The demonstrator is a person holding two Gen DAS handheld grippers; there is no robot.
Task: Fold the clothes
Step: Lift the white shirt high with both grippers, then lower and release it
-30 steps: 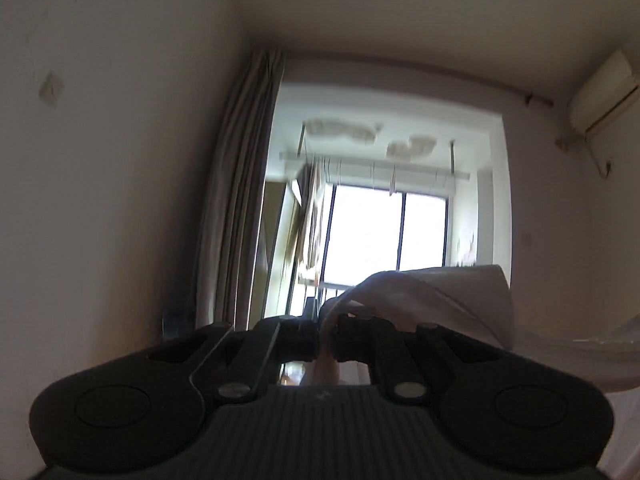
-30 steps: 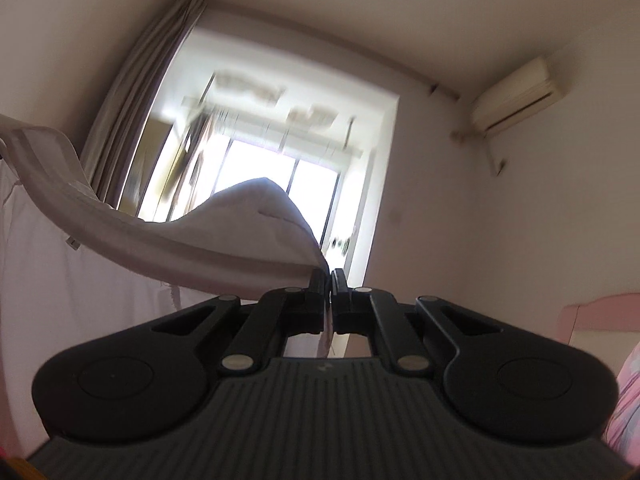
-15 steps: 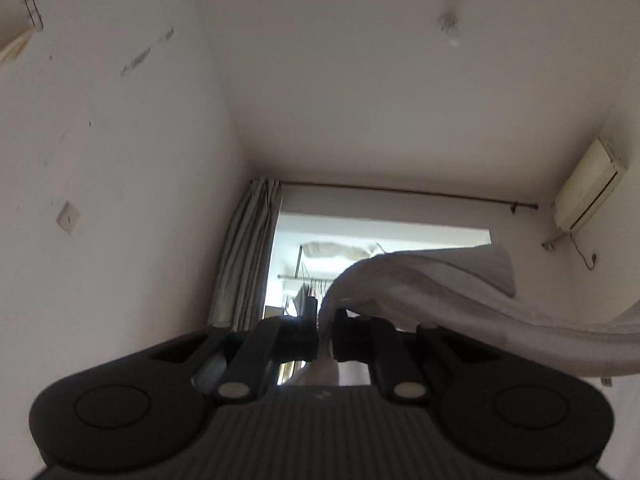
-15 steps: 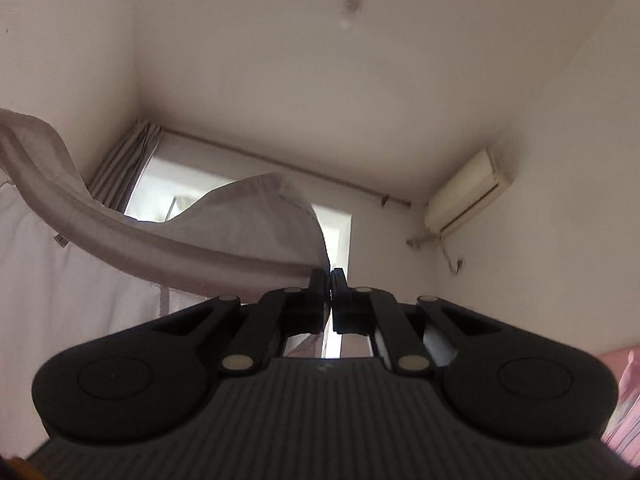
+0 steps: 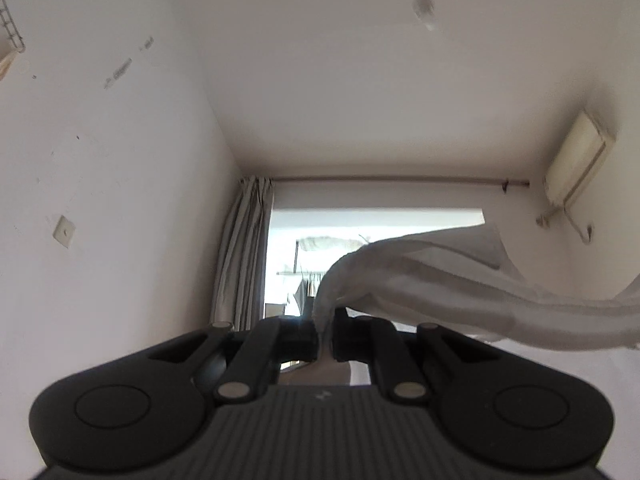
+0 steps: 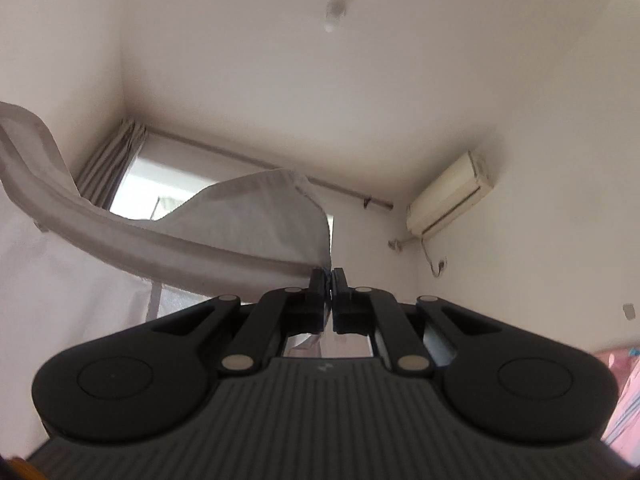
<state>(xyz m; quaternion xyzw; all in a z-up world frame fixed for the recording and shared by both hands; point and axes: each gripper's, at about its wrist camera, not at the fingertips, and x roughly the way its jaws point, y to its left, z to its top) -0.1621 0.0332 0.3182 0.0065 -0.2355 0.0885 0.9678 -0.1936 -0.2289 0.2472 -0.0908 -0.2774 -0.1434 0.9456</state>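
White cloth, a garment [image 5: 460, 280], hangs in the air between two black claws, each one pointing upward toward the ceiling. On the left side, the left claw [image 5: 326, 334] is clenched on a bunched edge of the garment; from the pinch the fabric rises a little, then sweeps away to the right edge of the left wrist view as a thick rolled band. Left of it a grey curtain [image 5: 244, 252] hangs beside a bright window [image 5: 360, 228], and an air conditioner [image 5: 576, 164] sits high on the right wall. A second ago this view looked mostly level at the window; now it tips up, so ceiling fills the upper half and the window has sunk low.

In the right wrist view the garment [image 6: 248, 216] comes in from the left edge as a hemmed band, with a flap standing up above it, and ends at the right claw [image 6: 331, 290], whose jaws are clenched on its thin corner. The air conditioner [image 6: 448, 196] is to the right, pink bedding [image 6: 624, 380] at the far right edge. This view too has tilted upward, and the grip has not changed.
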